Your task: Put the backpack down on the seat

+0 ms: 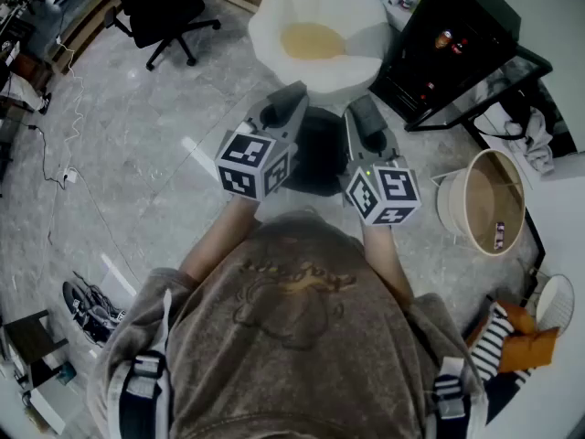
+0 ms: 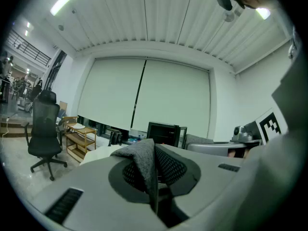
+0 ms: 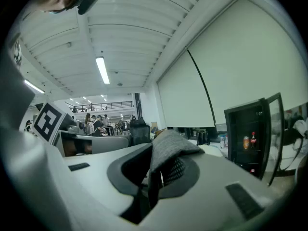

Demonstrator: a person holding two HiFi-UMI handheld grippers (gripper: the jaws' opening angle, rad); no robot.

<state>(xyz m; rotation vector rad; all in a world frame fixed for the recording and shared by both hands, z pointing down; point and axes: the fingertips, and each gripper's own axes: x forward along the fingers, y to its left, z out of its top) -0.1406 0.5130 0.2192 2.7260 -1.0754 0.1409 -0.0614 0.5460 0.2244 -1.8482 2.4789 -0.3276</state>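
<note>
**Backpack up on both straps, short of the seat**

The dark backpack [image 1: 315, 158] hangs between my two grippers, just short of the white seat [image 1: 274, 16] with its yellow cushion [image 1: 313, 40]. Left gripper [image 1: 289, 97]: jaws clamped on a grey strap [image 2: 144, 159]. Right gripper [image 1: 362, 110]: jaws pinching a second grey strap [image 3: 169, 148]. Marble floor [image 1: 137, 135] below.

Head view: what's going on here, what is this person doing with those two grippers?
A person holds a gripper in each hand. The left gripper has its jaws shut on a grey strap, and the right gripper is shut on another one. The dark backpack hangs between them, just in front of the round white seat with its yellow cushion. The backpack is not on the seat yet.
</note>
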